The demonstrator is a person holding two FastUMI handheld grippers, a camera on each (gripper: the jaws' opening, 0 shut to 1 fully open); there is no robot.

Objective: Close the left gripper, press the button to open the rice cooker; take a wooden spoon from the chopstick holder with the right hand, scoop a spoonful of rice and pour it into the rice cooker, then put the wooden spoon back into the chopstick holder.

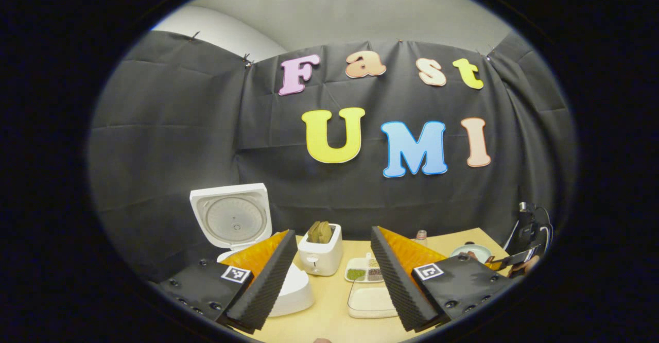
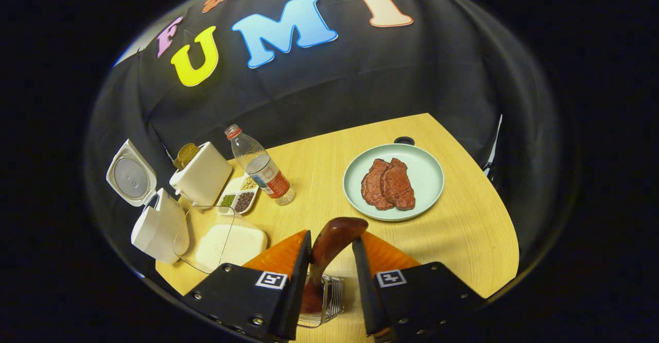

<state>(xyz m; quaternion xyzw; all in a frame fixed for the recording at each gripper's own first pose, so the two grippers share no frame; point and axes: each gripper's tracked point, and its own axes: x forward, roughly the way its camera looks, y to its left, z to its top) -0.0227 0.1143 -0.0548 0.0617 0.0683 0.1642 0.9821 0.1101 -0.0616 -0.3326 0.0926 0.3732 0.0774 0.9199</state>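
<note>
- Cooker lid is up; my left gripper hangs released.
- My right gripper straddles the spoon in the holder; whether clenched, I cannot tell.
- Next, I judge: lift the spoon, scoop rice.

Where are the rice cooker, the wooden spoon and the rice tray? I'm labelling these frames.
rice cooker (image 2: 157, 229), right gripper view: on its white body, lid open.
wooden spoon (image 2: 334, 235), right gripper view: on its rounded upper end.
rice tray (image 2: 231, 242), right gripper view: on the white rice.
</note>
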